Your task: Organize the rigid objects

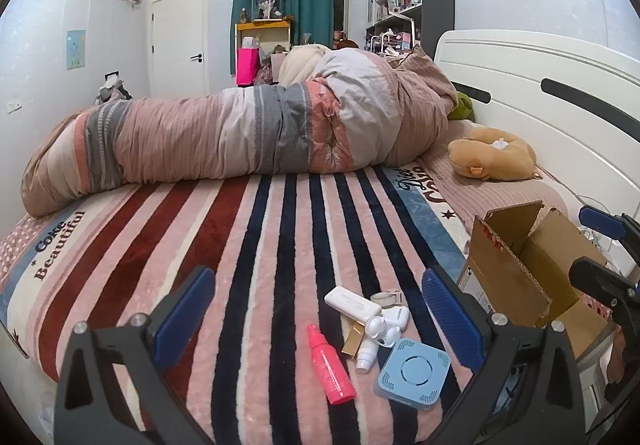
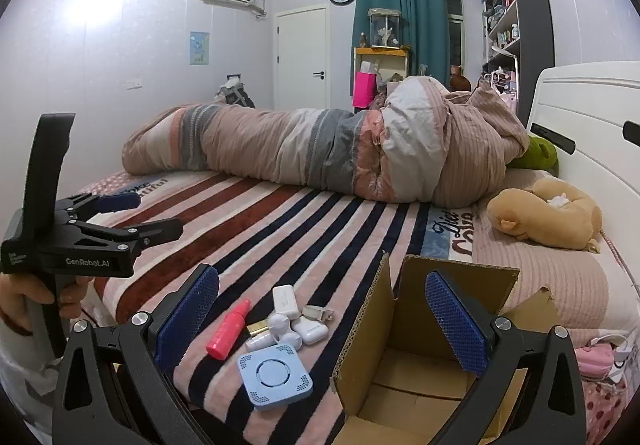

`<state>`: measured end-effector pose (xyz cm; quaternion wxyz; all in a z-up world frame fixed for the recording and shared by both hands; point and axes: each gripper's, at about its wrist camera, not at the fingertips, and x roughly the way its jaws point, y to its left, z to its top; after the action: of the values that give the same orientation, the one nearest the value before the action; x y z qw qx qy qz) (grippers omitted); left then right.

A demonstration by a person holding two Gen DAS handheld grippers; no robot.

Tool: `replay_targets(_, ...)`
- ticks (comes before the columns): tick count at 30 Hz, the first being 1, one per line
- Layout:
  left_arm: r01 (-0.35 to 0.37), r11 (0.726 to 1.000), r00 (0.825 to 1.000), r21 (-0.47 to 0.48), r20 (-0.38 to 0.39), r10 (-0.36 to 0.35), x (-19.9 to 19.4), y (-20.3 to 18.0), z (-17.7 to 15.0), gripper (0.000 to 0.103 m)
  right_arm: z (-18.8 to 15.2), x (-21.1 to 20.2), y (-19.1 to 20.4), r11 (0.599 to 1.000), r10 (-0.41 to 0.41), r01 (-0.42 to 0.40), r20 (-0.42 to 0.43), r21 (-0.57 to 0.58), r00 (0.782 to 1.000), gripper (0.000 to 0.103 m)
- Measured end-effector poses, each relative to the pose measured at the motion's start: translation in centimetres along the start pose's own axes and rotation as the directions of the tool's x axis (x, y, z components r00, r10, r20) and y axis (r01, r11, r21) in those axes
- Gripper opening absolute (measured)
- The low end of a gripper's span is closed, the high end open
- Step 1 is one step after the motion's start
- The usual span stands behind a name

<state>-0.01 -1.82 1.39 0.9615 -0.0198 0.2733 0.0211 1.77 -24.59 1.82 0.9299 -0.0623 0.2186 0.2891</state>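
A small heap of rigid objects is lying on the near part of the striped blanket (image 2: 280, 217), just left of an open cardboard box (image 2: 404, 349). A pink spray bottle (image 2: 229, 329) is resting at the heap's left edge, a pale blue square device (image 2: 274, 375) is sitting nearest the bed's edge, and a white rectangular case (image 2: 286, 299) is lying at the far side. Between them a white earbud case (image 2: 311, 331), a small white bottle (image 2: 258, 343), a gold tube (image 2: 258, 327) and a clear tape dispenser (image 2: 318, 312) are crowding together, touching or overlapping. The box is standing with its flaps up and nothing visible inside, probably so the pieces can be dropped in from the left.

The left gripper (image 1: 320, 317) is hovering over the heap with its blue pads spread wide and nothing between them, apparently lining up for a first pick. The right gripper (image 2: 322, 319) is likewise released and empty, its right pad hanging above the box mouth, perhaps to steady it. A rolled quilt (image 2: 320, 153) is lying across the far side of the bed, well clear of the work, and a tan plush toy (image 2: 548, 217) is resting by the headboard.
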Motion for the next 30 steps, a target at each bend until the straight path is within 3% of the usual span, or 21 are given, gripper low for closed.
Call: replay_targets(30,0.011,1.000,1.000,-0.007,0.009,-0.011,-0.83,0.84,-0.67,0.102,-0.05,-0.60,0.76,1.000,0.009,-0.009,0.001,0.006,1.000,0.100)
